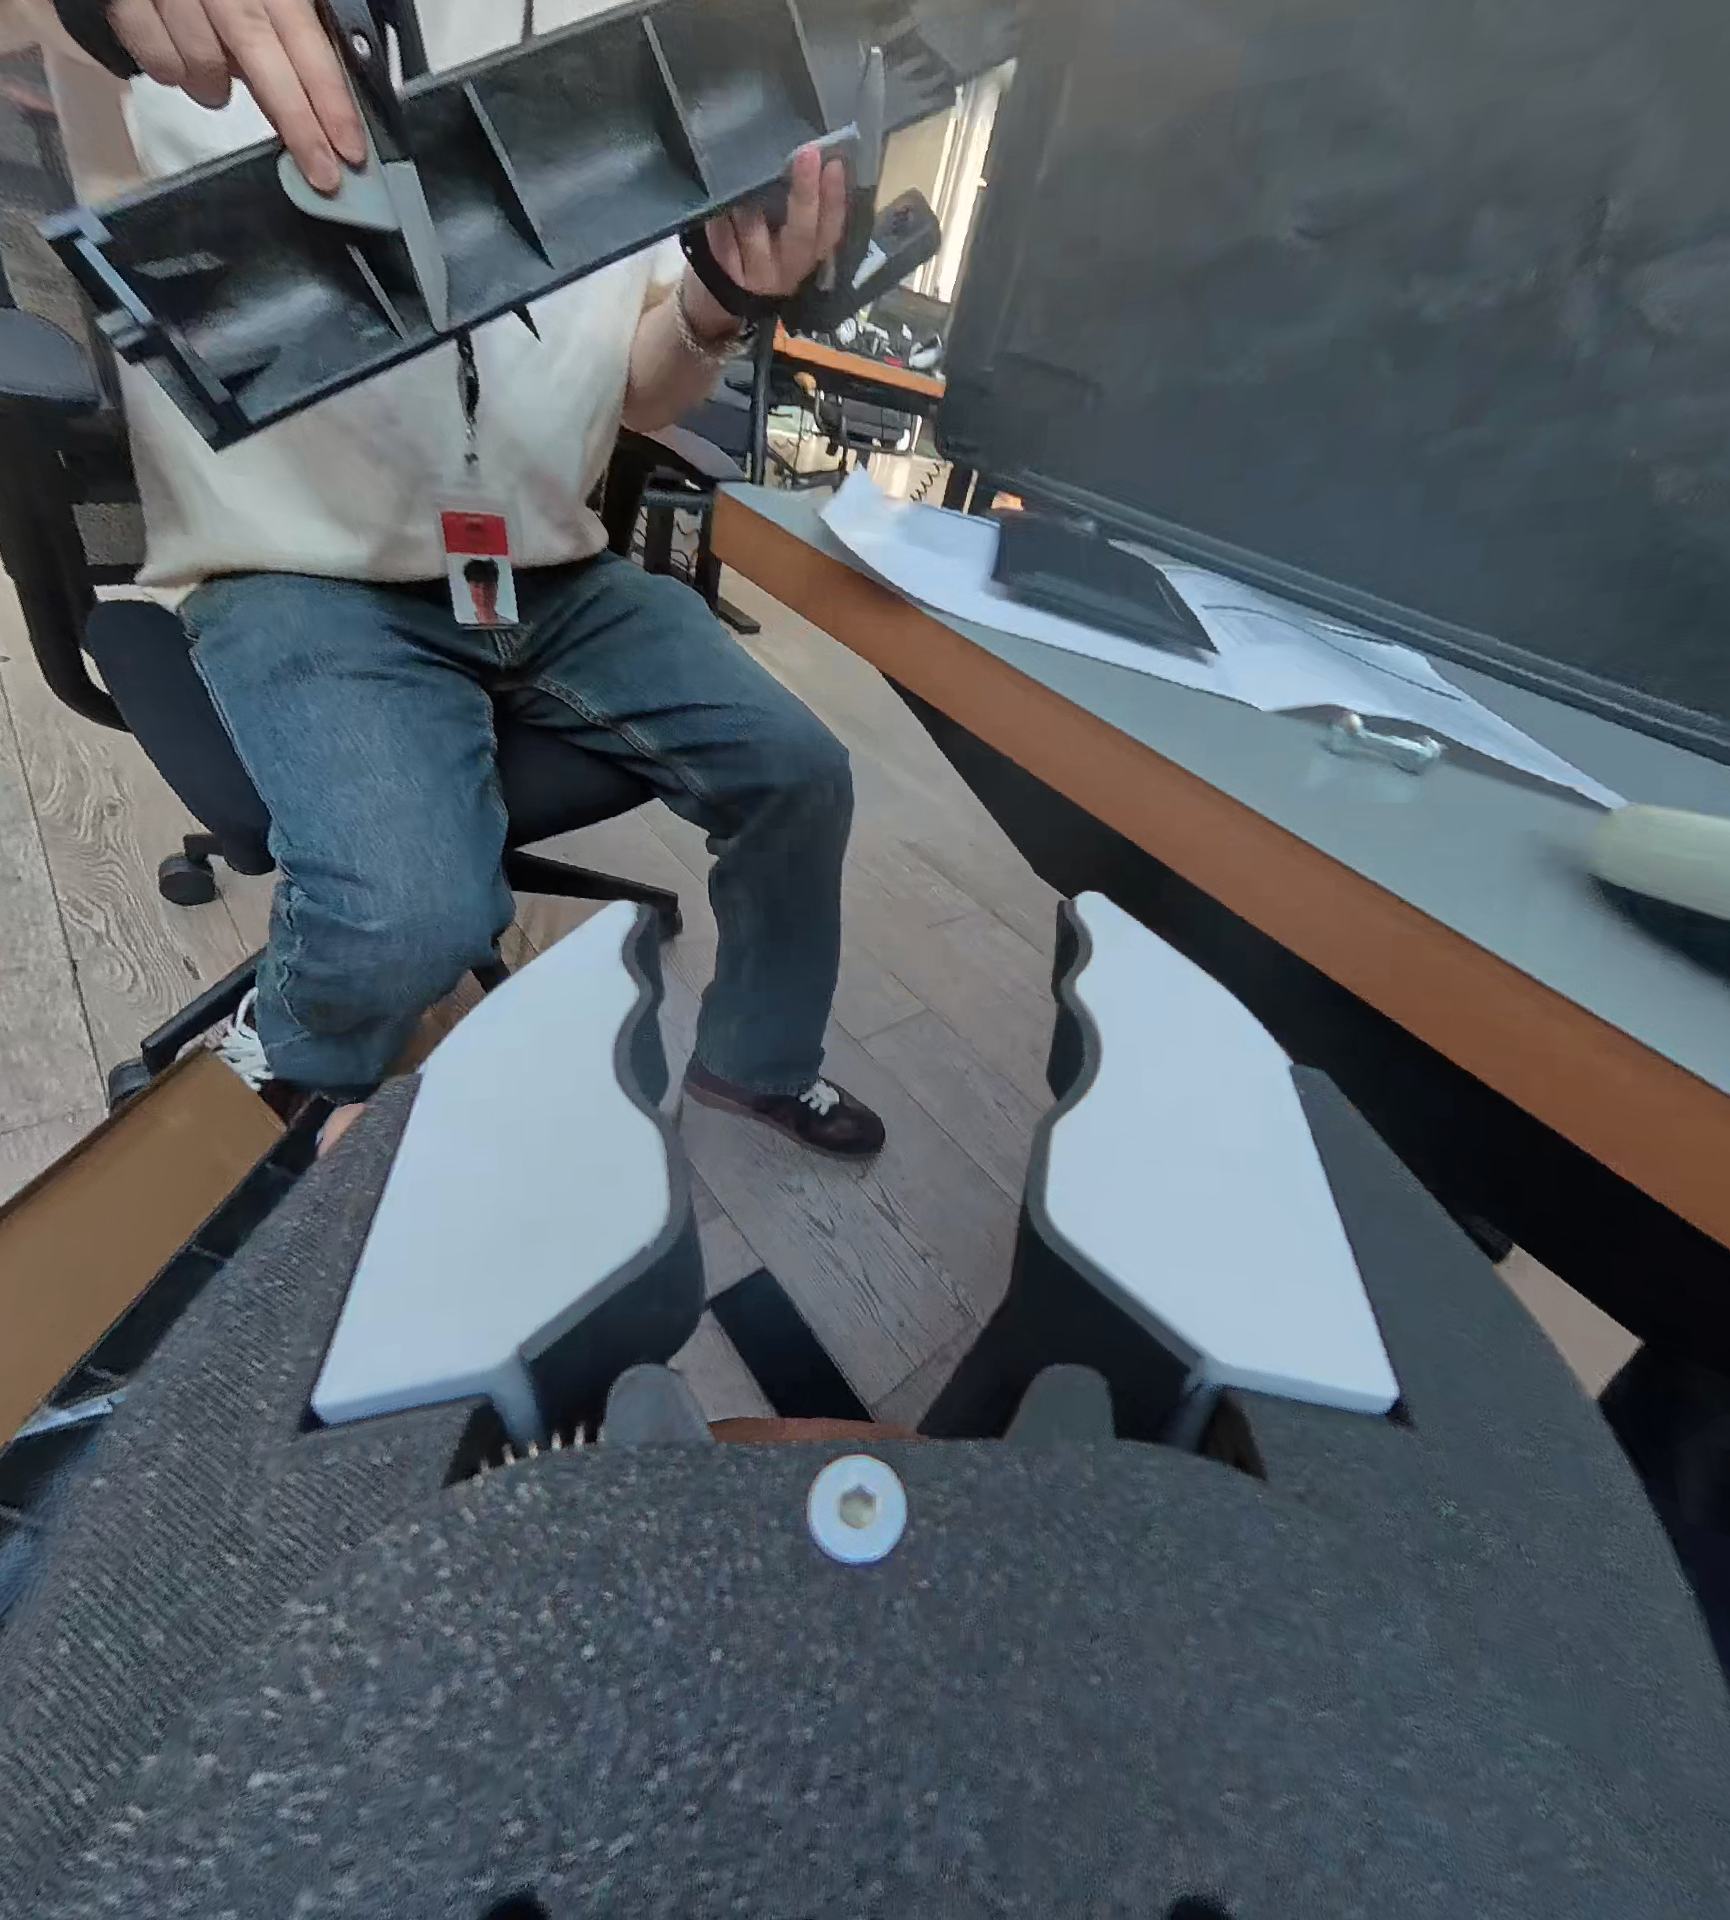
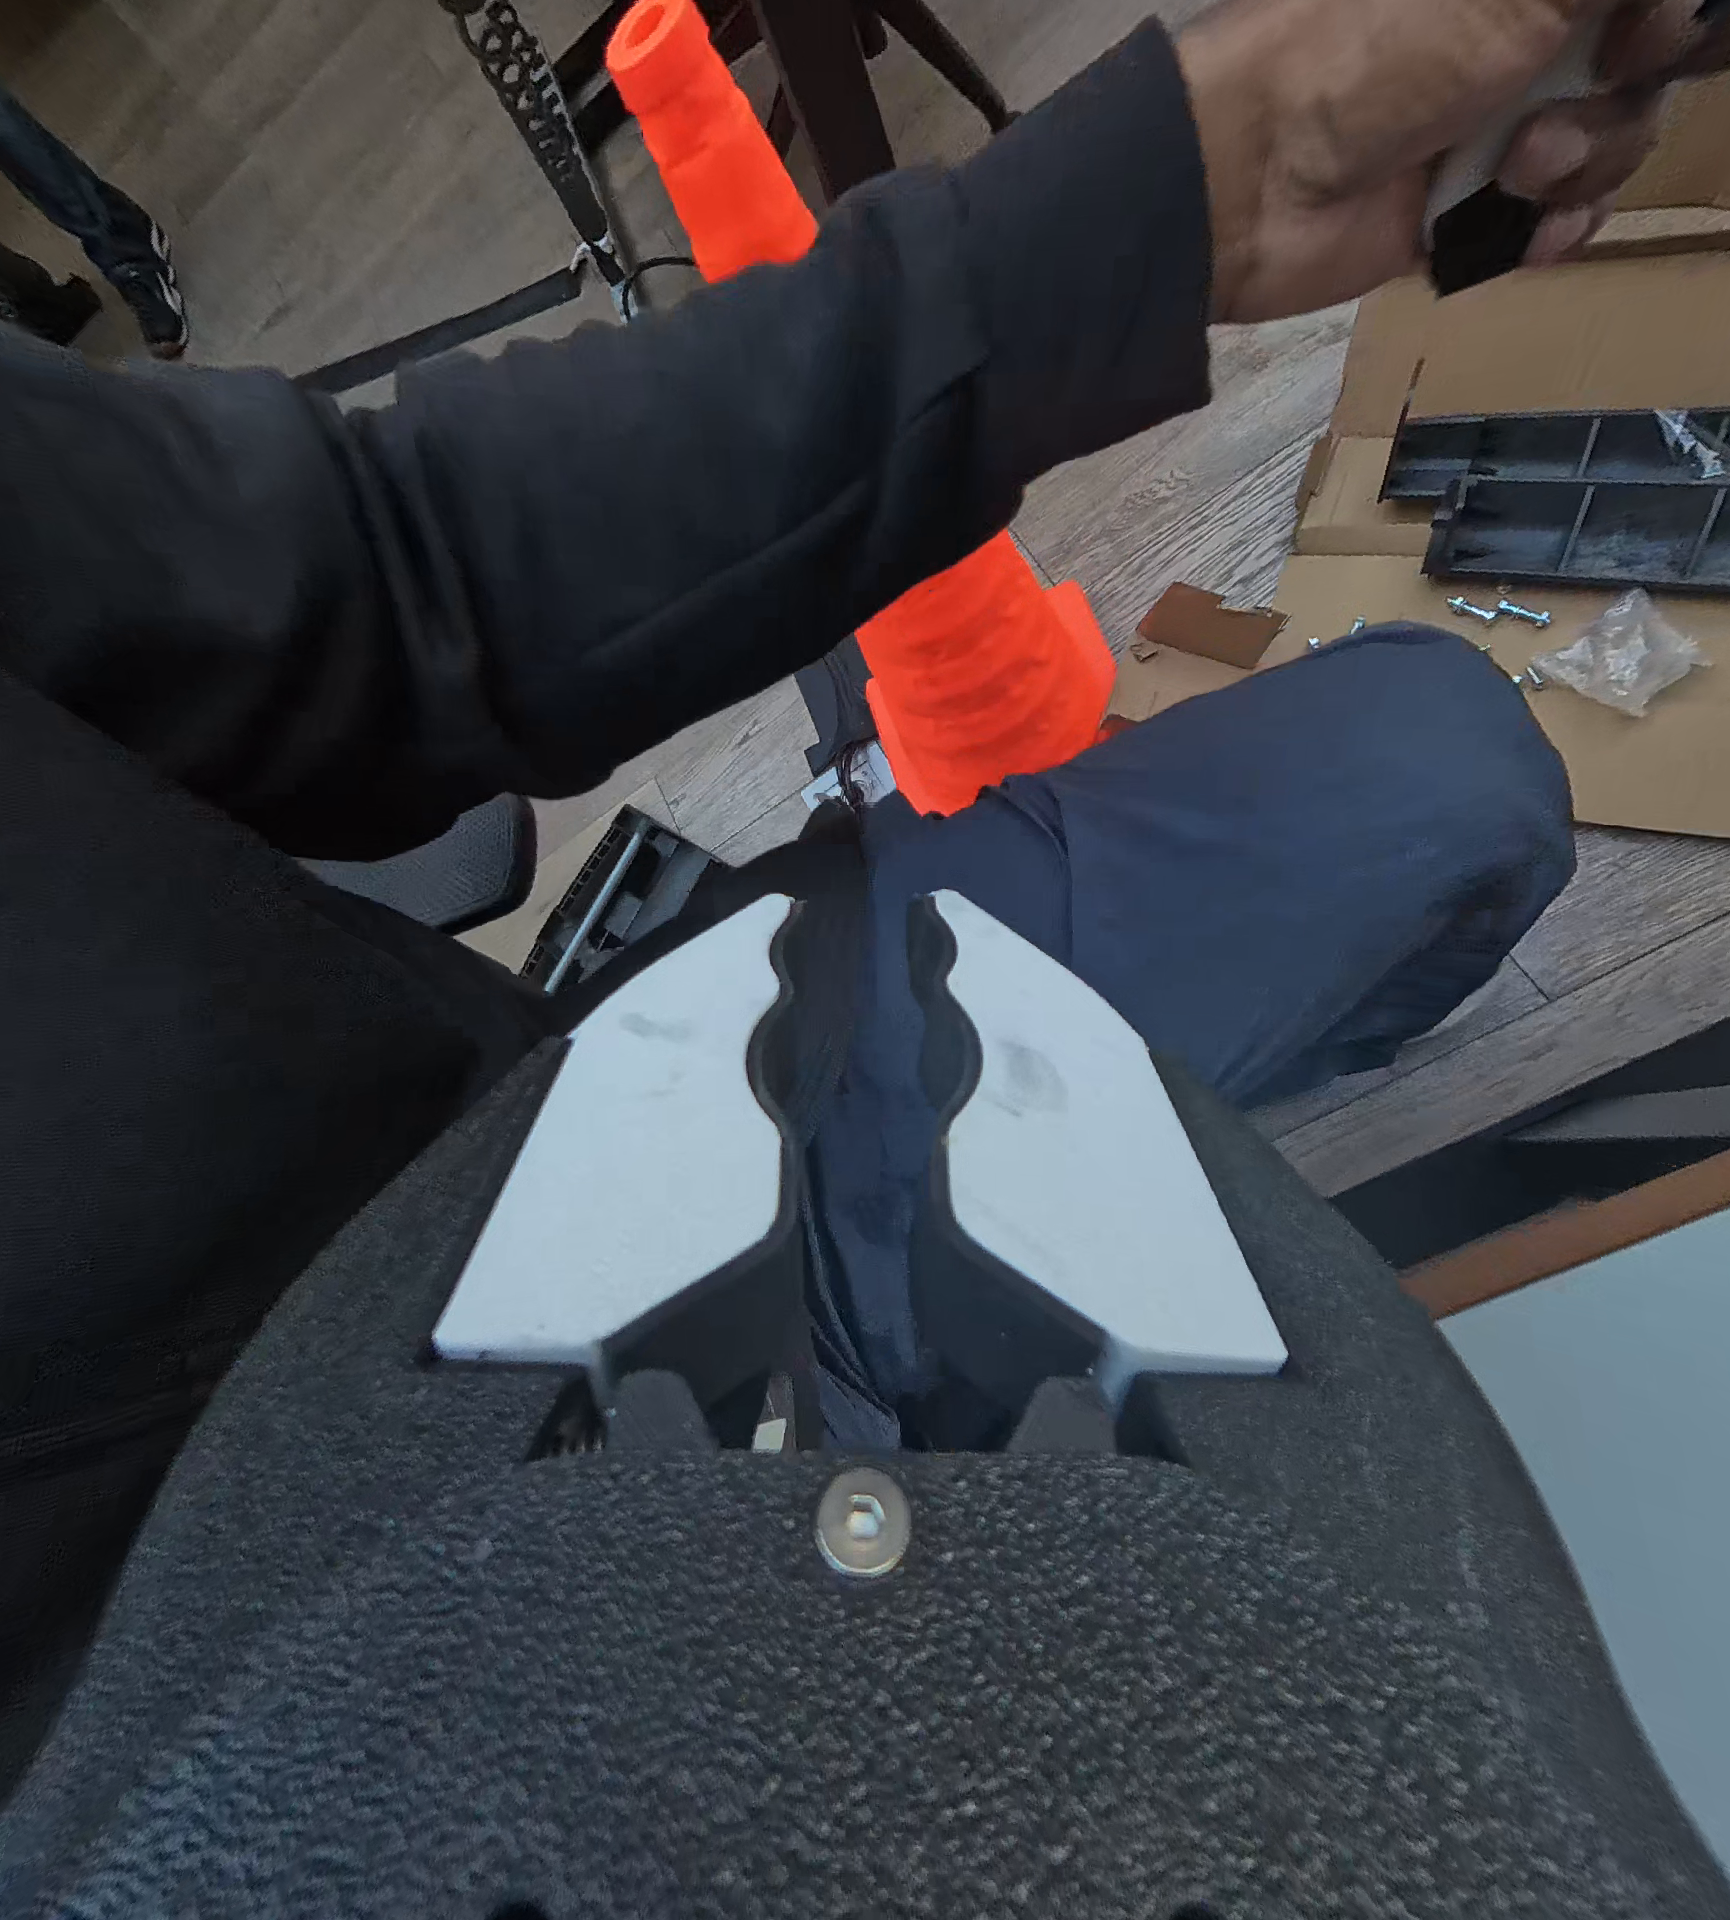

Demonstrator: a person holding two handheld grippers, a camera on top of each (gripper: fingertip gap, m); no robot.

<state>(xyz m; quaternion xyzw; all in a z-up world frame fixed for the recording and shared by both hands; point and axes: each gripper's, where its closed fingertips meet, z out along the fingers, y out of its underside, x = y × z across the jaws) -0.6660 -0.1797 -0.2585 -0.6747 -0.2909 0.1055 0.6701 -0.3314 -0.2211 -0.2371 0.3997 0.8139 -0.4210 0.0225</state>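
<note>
We had the bench (image 1: 1256, 831) first, a long slab with a smooth grey top and an orange-brown edge band, and a big dark matt panel (image 1: 1412, 260) standing along its far side. Across from it a person sat on a black office chair (image 1: 30, 436), holding up a black ribbed plastic tray (image 1: 487, 197), long and shallow, split by thin walls into boxy cells. On the bench lay white paper sheets (image 1: 944, 561), a low dark wedge-shaped piece (image 1: 1089, 582), a blurred cream cylinder (image 1: 1713, 862) and a small shiny metal bolt (image 1: 1386, 743).

The left tongs (image 1: 861, 935) stood wide apart over the wood-grain plank floor (image 1: 892, 1226), nothing between their wavy-edged white fingers.

From the right side we saw a black sleeve (image 2: 684, 436), a ridged orange cone (image 2: 986, 686) and flat brown cardboard (image 2: 1671, 758) carrying a second black ribbed tray (image 2: 1619, 509), a crumpled clear bag (image 2: 1619, 649) and loose screws (image 2: 1495, 613). The right tongs (image 2: 861, 914) were nearly together, a narrow slot left, with dark navy trouser cloth (image 2: 1308, 831) showing through it; we could not tell whether they pinched it.
</note>
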